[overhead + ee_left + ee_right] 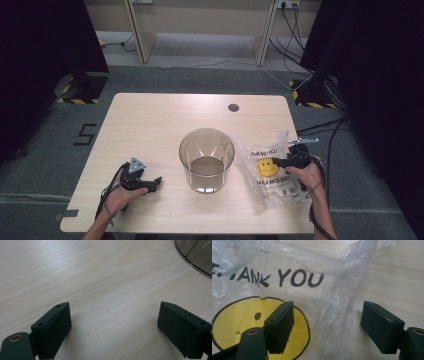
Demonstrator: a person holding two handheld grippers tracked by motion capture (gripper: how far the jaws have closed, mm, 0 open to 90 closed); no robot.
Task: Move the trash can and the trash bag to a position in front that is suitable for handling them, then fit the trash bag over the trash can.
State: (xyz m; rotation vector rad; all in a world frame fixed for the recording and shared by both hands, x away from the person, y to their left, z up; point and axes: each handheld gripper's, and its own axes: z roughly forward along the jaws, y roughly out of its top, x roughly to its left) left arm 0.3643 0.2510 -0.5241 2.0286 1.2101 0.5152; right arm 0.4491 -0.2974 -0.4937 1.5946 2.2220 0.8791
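Observation:
A clear plastic bag (270, 172) printed with "THANK YOU" and a yellow smiley face lies crumpled on the right of the wooden table (150, 120). My right gripper (276, 162) hovers over it, pointing left. In the right gripper view the bag (287, 277) spreads under the jaws, and a wrinkled fold runs up between them. The right gripper (327, 322) is open and its pads press on nothing. A transparent round bucket (206, 159) stands upright at the table's middle. My left gripper (156, 183) rests low at the front left, open over bare wood (113, 325).
The bucket's rim (197, 255) shows at the top right of the left gripper view. A dark round cable port (233, 107) sits in the tabletop near the far edge. Dark curtains, stands and floor cables surround the table.

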